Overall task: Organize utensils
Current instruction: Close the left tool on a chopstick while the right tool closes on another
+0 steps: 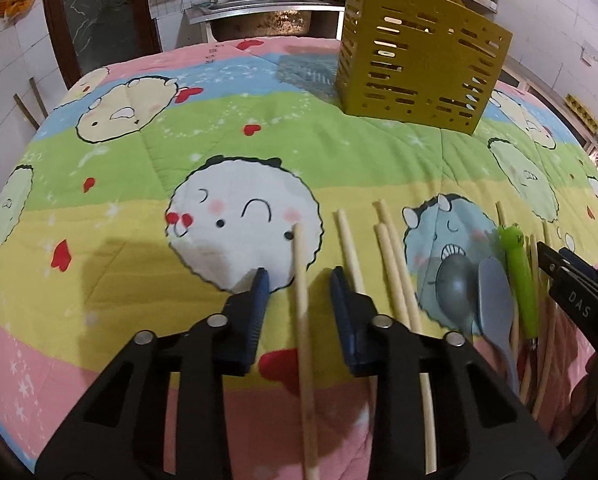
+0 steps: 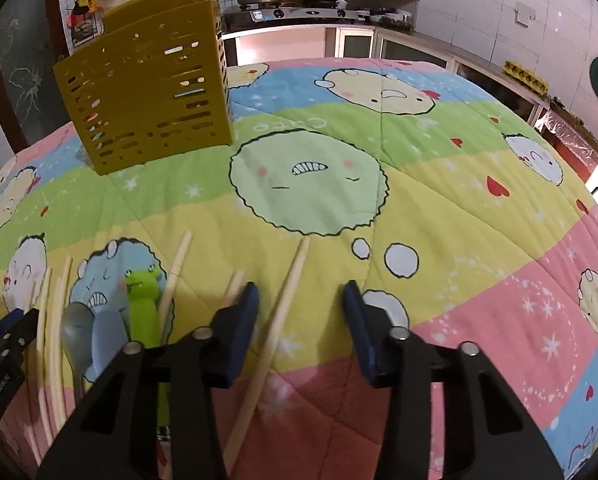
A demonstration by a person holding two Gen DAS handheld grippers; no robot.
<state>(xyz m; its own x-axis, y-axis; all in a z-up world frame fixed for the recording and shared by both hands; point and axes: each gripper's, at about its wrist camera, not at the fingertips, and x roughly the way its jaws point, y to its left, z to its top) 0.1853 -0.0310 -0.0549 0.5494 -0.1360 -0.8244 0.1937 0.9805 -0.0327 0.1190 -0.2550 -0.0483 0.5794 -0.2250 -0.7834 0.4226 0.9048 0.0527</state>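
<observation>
A pale wooden chopstick (image 1: 303,320) lies on the cartoon quilt (image 1: 139,240) between the blue pads of my left gripper (image 1: 299,278); the pads stand clear of it on both sides, so the gripper is open. Another chopstick (image 2: 279,320) lies between the jaws of my right gripper (image 2: 301,290), closer to the left pad and not touched, so this gripper is open too. Between the two grippers lie several more chopsticks (image 1: 395,272), a grey spoon (image 1: 455,288), a blue-grey spoon (image 1: 495,300) and a green frog-handled utensil (image 1: 519,280). A gold slotted utensil holder (image 1: 419,60) stands upright at the far side.
The right gripper's fingers (image 1: 571,292) show at the right edge of the left wrist view. The quilt (image 2: 419,200) covers the whole table. A sink counter (image 1: 259,12) lies beyond the table, and a stove with pots (image 2: 291,4) stands behind.
</observation>
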